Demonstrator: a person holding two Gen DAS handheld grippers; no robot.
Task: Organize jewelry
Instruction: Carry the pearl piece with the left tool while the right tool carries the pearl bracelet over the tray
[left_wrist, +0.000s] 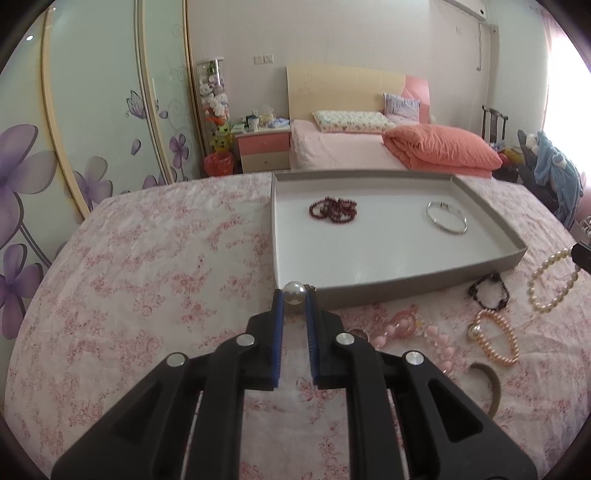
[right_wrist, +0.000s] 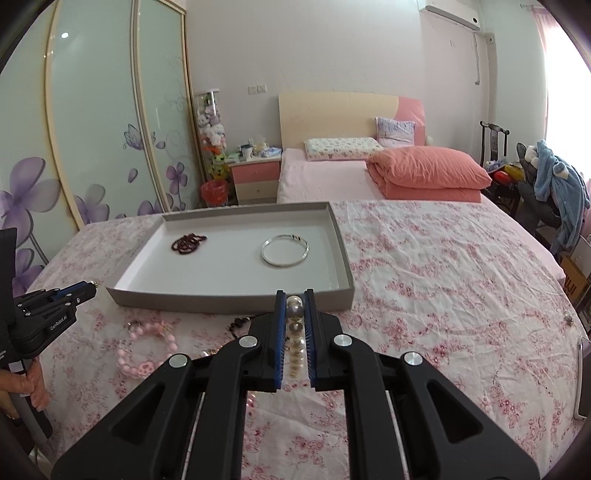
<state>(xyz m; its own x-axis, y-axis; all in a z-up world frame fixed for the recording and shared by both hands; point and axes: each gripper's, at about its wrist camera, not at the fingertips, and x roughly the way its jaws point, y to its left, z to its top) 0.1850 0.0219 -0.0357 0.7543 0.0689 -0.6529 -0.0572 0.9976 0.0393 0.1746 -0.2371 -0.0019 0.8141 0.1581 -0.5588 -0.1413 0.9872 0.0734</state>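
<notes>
tray (left_wrist: 388, 291): grey, shallow, on the floral bedspread (left_wrist: 147, 277)
tray contents: dark red bead bracelet (left_wrist: 334, 210) at 10 o'clock, silver bangle (left_wrist: 446, 217) at 2 o'clock, well apart
left gripper (left_wrist: 294, 295): pinching large pearl (left_wrist: 294, 292), at tray's near rim
right gripper (right_wrist: 294, 299): clamped on pearl strand (right_wrist: 295, 339), just short of the tray

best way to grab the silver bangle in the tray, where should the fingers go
The silver bangle lies flat on the floor of the grey tray, apart from the dark red bead bracelet. Probably come straight down from above, one finger inside the ring and one outside, pinching the thin plain arc on the near side. The clasp at the far side looks lumpier, and the tray wall blocks a low sideways approach.
</notes>
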